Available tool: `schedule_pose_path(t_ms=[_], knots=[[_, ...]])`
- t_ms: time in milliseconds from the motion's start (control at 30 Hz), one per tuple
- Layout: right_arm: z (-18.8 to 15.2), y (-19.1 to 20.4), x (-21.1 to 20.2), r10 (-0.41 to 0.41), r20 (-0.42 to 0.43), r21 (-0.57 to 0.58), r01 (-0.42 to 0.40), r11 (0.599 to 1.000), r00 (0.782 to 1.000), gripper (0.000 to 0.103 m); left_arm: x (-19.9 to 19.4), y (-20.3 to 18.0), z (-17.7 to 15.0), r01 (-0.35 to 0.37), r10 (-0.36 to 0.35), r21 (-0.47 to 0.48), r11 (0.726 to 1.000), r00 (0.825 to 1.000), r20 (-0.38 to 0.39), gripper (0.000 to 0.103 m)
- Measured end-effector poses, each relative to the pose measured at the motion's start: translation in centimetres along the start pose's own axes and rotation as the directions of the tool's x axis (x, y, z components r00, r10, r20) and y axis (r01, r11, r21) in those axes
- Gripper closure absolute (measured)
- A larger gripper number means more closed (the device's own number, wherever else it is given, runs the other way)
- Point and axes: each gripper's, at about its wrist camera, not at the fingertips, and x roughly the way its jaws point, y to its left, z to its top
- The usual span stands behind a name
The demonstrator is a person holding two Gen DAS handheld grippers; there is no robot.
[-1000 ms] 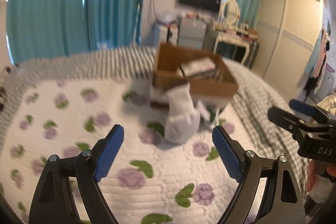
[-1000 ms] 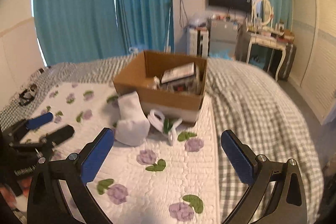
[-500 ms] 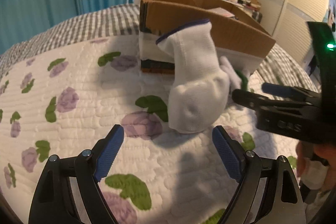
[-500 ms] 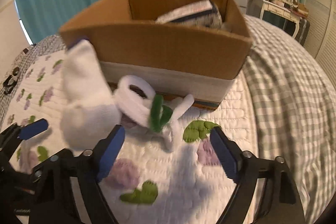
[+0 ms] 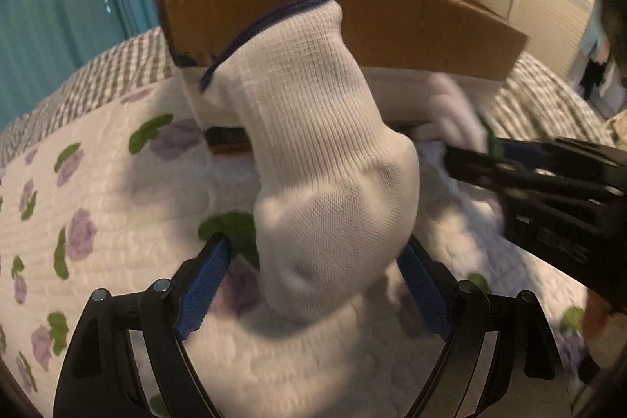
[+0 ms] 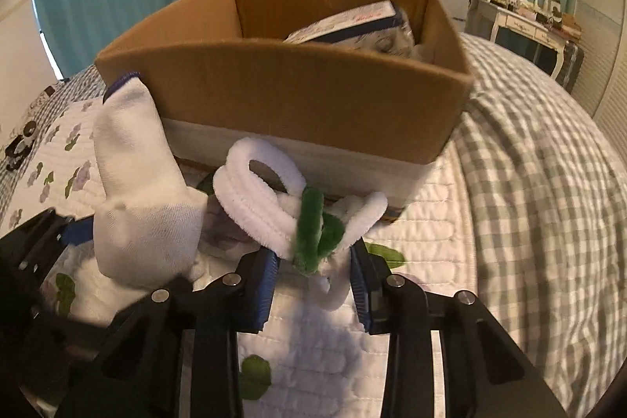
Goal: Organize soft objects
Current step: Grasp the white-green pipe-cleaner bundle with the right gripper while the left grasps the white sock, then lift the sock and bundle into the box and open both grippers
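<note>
The left claw (image 5: 313,285) brackets the white sock (image 5: 313,159), its grip uncertain; the right claw (image 6: 313,281) narrows around the white-and-green pipe-cleaner bundle (image 6: 298,210), both before the cardboard box (image 6: 274,85) (package print inside unreadable) on the bed (image 6: 529,163).

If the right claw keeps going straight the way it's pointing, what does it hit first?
The white and green pipe cleaner bundle, already between the right claw fingers. Behind it, probably the cardboard box front wall, though depth is unclear.
</note>
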Motion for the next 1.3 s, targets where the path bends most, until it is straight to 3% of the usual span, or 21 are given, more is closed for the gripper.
schedule_pose_path(t_ms=[133,200,333,567,833,1067,1300], knots=[[-0.2,-1.2,-0.7,-0.014,0.005,0.010,0.013,1.000,1.000,0.070,0.9,-0.2,0.3,0.019,-0.019,-0.005,1.000,1.000,-0.021,0.018],[-0.5,-1.9,-1.0,-0.016,0.002,0.023,0.016,1.000,1.000,0.070,0.9,-0.1,0.4,0.042,-0.042,0.004,0.999,0.999,-0.021,0.038],[-1.2,-2.3,-2.7,-0.023,0.006,0.047,0.022,0.999,1.000,0.070,-0.2,-0.4,0.2,0.065,-0.064,0.033,0.997,0.998,-0.031,0.045],[-1.4,-1.0,-8.1,-0.034,0.049,0.032,0.032,0.999,0.998,0.070,-6.0,-0.7,-0.1,0.076,-0.078,0.062,0.995,0.997,0.027,0.046],[-0.6,2.2,-17.3,-0.058,0.153,-0.016,0.061,0.998,0.986,0.070,-13.7,-1.1,0.9,0.074,-0.084,0.077,0.994,0.988,0.127,0.046],[0.5,4.7,-24.9,-0.068,0.253,-0.037,0.080,0.996,0.965,0.070,-20.4,-1.3,1.5,0.082,-0.102,0.096,0.992,0.967,0.232,0.046],[3.4,6.1,-29.4,-0.043,0.330,-0.042,0.060,0.997,0.943,0.070,-24.6,-0.4,3.3,0.094,-0.120,0.097,0.991,0.939,0.322,0.046]])
